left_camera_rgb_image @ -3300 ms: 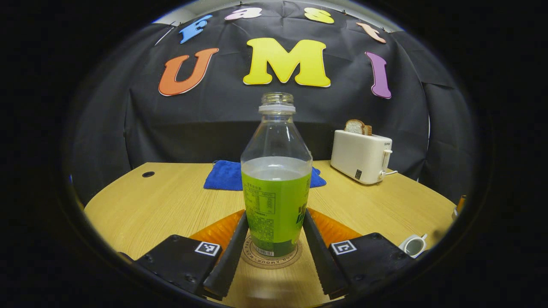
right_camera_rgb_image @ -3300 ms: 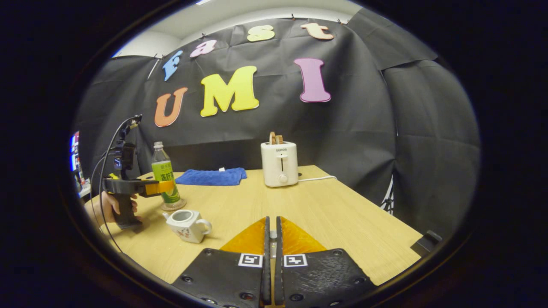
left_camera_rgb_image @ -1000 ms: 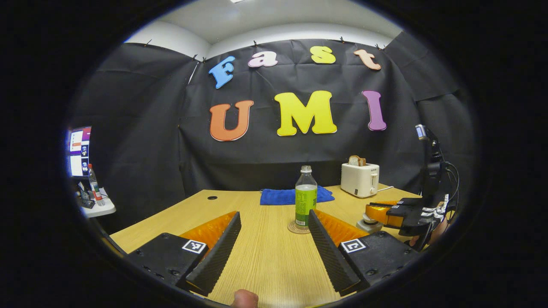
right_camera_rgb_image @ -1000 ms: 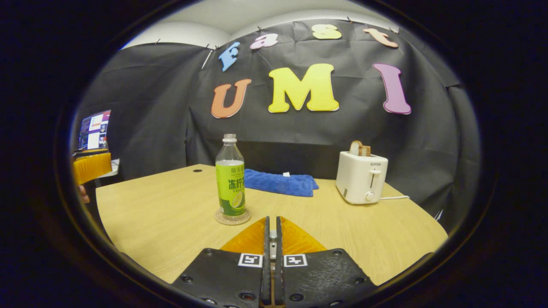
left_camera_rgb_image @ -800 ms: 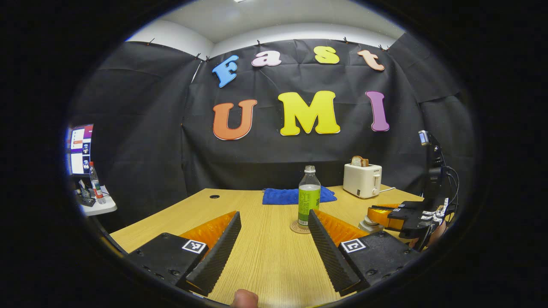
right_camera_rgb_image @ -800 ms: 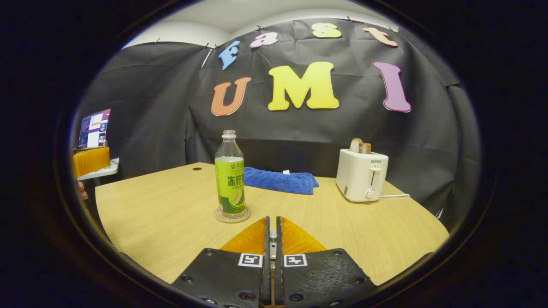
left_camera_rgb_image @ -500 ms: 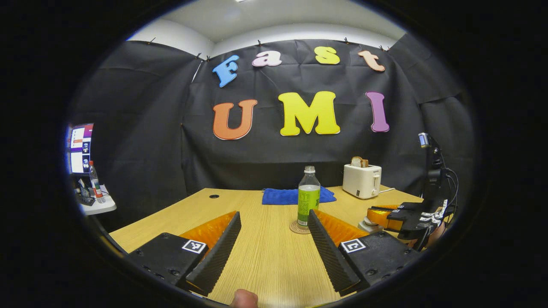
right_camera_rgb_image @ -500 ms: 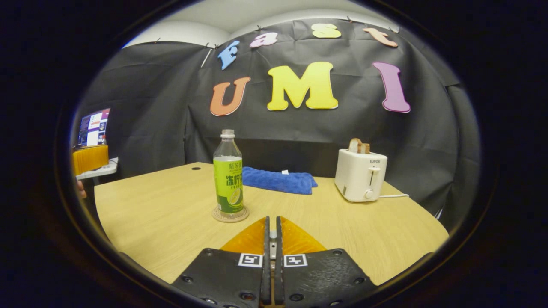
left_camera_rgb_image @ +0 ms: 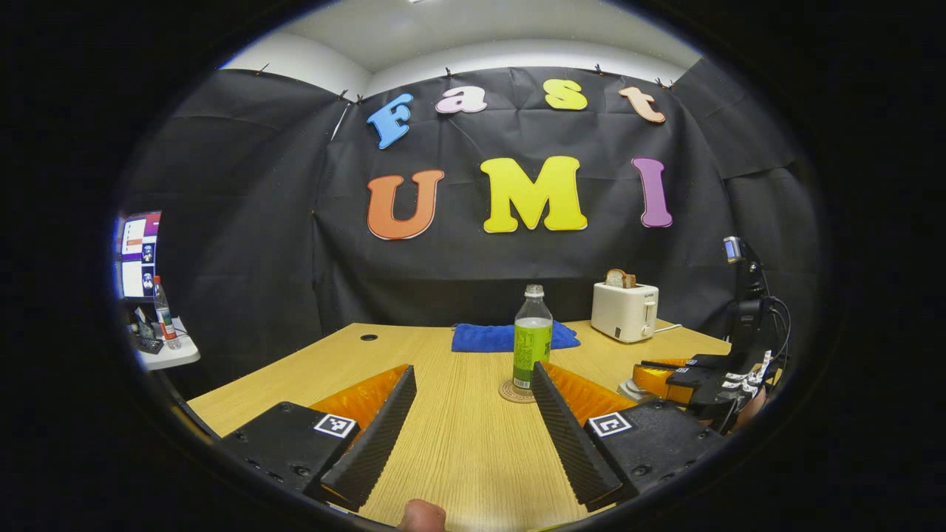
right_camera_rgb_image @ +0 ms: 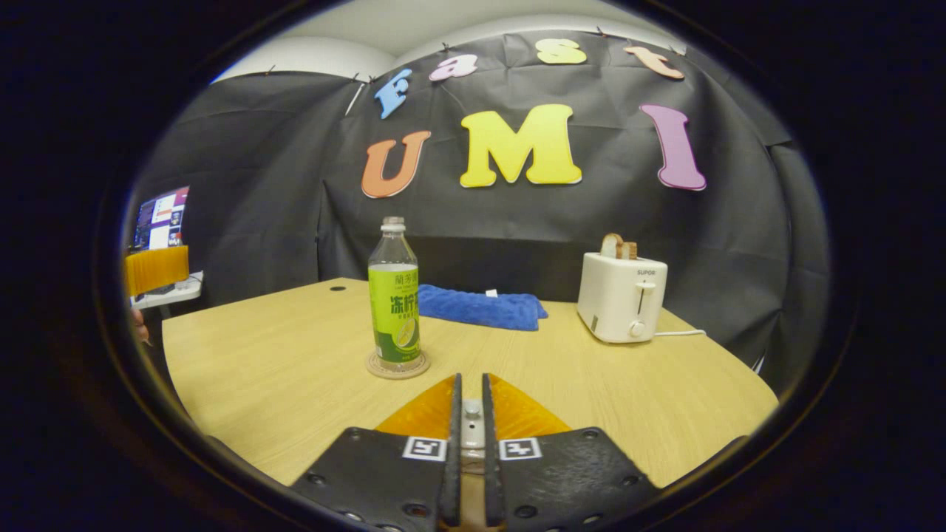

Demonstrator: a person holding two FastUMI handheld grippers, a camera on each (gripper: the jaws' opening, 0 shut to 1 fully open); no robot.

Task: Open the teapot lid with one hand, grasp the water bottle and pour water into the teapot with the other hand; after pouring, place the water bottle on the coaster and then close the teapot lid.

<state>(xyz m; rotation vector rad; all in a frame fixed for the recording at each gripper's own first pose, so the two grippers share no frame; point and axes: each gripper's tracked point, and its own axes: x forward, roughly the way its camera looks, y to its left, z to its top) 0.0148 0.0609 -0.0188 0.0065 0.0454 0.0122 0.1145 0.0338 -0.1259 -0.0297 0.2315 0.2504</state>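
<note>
The left claw (left_camera_rgb_image: 473, 432) is held level and low over the near part of the wooden worktop (left_camera_rgb_image: 458, 458), pointing toward the back wall, its fingers spread wide with nothing between them. A fingertip (left_camera_rgb_image: 421, 515) of the holding hand shows at the bottom edge of the left gripper view.

The water bottle (left_camera_rgb_image: 532, 347), uncapped and green-labelled, stands upright on the round coaster (left_camera_rgb_image: 515, 392) in the middle of the worktop, well ahead of the left claw and apart from it.

The right claw (right_camera_rgb_image: 468, 414) is also held level, low at the near right side. Its fingers stand a narrow slit apart, and a small pale knob, the teapot lid (right_camera_rgb_image: 471, 428), sits in the slit; whether the fingers press on it cannot be told. In the left gripper view this claw (left_camera_rgb_image: 650, 375) hovers directly over the white teapot (left_camera_rgb_image: 632, 388), which it mostly hides.

A blue cloth (right_camera_rgb_image: 484, 307) and a white toaster (right_camera_rgb_image: 621, 298) holding bread sit near the back.
</note>
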